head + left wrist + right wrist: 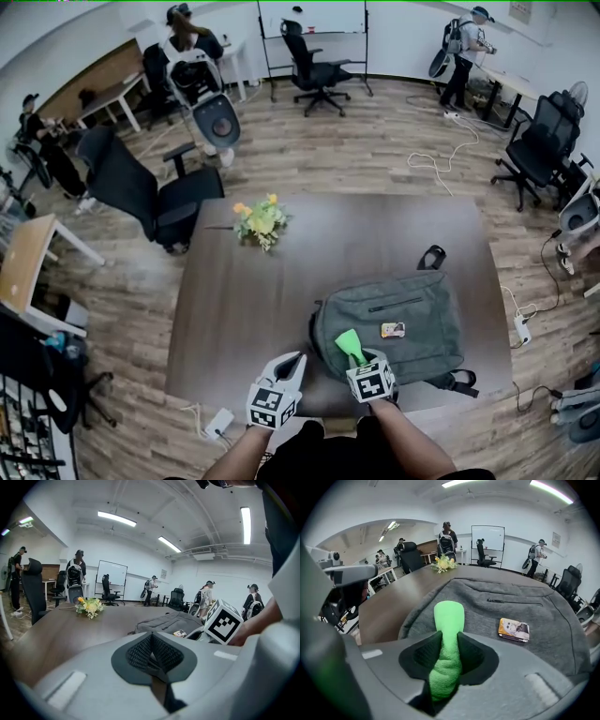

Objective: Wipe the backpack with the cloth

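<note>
A grey backpack point(394, 328) lies flat on the dark brown table point(253, 300), near its front right corner. A small picture tag point(393, 329) sits on the pack's front. My right gripper point(355, 357) is shut on a bright green cloth point(350, 345), whose free end sticks out over the pack's near left part. In the right gripper view the cloth point(447, 644) runs between the jaws above the backpack point(506, 611). My left gripper point(292, 367) hovers over the table's front edge, left of the pack, shut with nothing in it; its view shows the backpack point(168, 621) ahead on the right.
A bunch of yellow flowers point(259, 223) lies on the far left part of the table. Black office chairs point(150, 192) stand around. People stand at the far walls. Cables and a power strip point(523, 327) lie on the wooden floor to the right.
</note>
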